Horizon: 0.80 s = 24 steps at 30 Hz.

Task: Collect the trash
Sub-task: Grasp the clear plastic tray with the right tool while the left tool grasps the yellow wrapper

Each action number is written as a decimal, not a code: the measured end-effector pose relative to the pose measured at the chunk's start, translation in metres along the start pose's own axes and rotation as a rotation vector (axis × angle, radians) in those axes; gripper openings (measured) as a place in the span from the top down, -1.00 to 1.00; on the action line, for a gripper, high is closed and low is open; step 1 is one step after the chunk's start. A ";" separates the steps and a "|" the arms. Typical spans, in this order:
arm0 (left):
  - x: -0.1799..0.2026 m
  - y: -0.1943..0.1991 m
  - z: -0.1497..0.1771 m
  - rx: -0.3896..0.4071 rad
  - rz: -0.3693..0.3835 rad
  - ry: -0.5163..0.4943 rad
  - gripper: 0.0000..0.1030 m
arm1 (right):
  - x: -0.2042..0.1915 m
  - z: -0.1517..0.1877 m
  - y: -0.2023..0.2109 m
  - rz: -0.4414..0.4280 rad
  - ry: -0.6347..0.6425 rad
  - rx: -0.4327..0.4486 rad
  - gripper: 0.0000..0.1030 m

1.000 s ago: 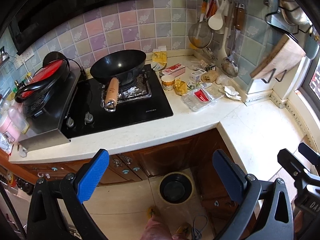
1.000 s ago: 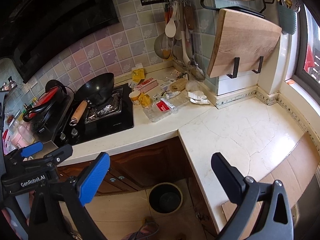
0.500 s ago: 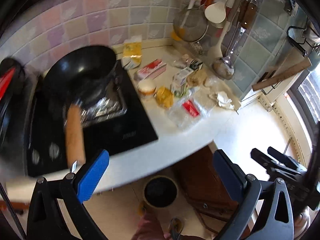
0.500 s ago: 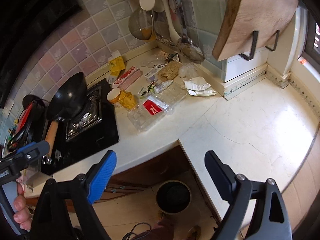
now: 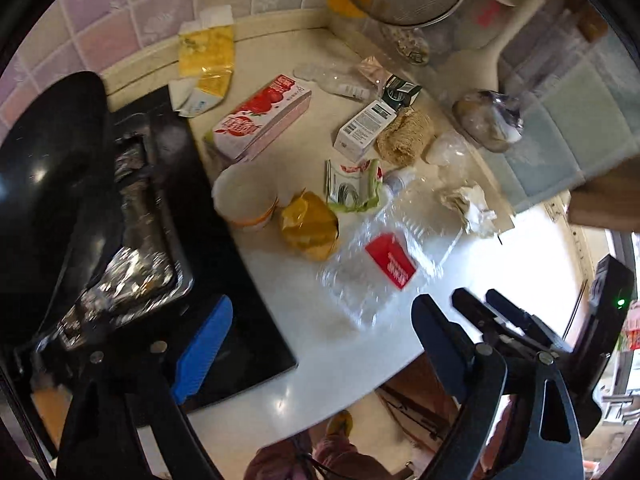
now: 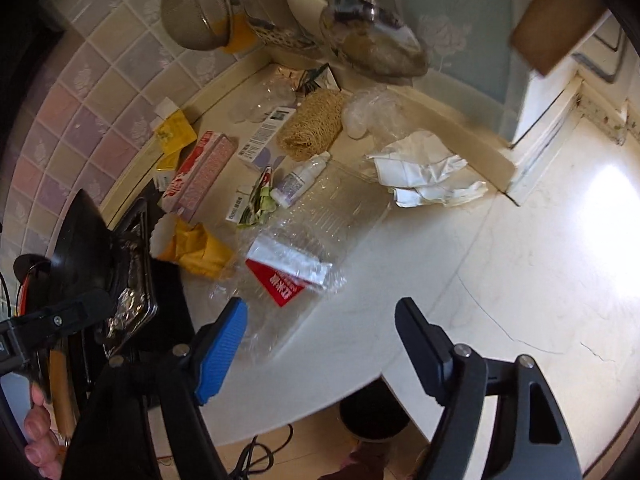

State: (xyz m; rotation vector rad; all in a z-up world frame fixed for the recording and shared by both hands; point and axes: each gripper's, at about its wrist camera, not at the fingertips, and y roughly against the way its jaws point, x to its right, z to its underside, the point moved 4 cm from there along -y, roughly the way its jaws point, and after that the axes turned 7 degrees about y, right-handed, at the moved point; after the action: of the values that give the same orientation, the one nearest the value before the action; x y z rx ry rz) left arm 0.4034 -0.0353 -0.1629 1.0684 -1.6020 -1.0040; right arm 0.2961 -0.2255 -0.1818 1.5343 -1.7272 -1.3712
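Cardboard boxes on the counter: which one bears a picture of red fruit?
The long pink box beside the stove. The smaller white box shows only print and a barcode, and the flattened yellow carton has no fruit.
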 end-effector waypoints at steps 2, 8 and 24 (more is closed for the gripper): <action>-0.002 -0.016 -0.013 -0.017 -0.004 0.023 -0.75 | 0.001 -0.003 -0.015 -0.008 -0.019 -0.029 -0.49; -0.007 -0.049 -0.031 -0.083 0.020 0.076 -0.73 | -0.001 -0.003 -0.051 -0.024 -0.045 -0.095 -0.31; -0.008 -0.091 -0.046 -0.157 0.050 0.118 -0.27 | 0.001 0.002 -0.044 -0.035 -0.095 -0.036 0.85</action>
State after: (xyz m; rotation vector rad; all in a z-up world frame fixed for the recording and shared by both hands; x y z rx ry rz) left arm 0.4661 -0.0596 -0.2403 0.9578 -1.4240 -0.9975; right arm 0.3150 -0.2210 -0.2209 1.5091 -1.7288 -1.5068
